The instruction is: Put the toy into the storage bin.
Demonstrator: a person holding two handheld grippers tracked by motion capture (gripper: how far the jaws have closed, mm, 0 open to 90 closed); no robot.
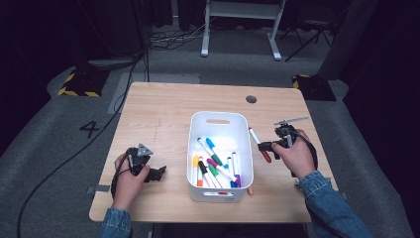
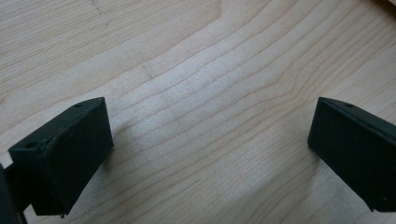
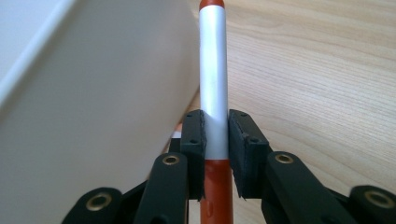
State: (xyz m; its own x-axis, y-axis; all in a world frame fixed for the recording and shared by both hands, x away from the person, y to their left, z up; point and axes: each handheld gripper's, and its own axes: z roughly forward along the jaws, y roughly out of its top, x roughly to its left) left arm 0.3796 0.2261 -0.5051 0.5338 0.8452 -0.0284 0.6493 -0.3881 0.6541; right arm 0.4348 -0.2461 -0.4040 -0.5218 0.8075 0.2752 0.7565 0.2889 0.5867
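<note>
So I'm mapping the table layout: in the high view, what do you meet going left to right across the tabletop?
Left gripper, open over bare wood → white bin of markers → red-capped marker → right gripper shut on it.

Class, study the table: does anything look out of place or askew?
One marker, white with red ends, is outside the white bin, clamped in the right gripper beside the bin's wall; the other markers lie jumbled inside. Nothing looks spilled or damaged.

wooden table (image 1: pixel 158 119) on grey floor (image 1: pixel 49 148), white desk frame (image 1: pixel 242 20) and black cables (image 1: pixel 168 37) behind
</note>
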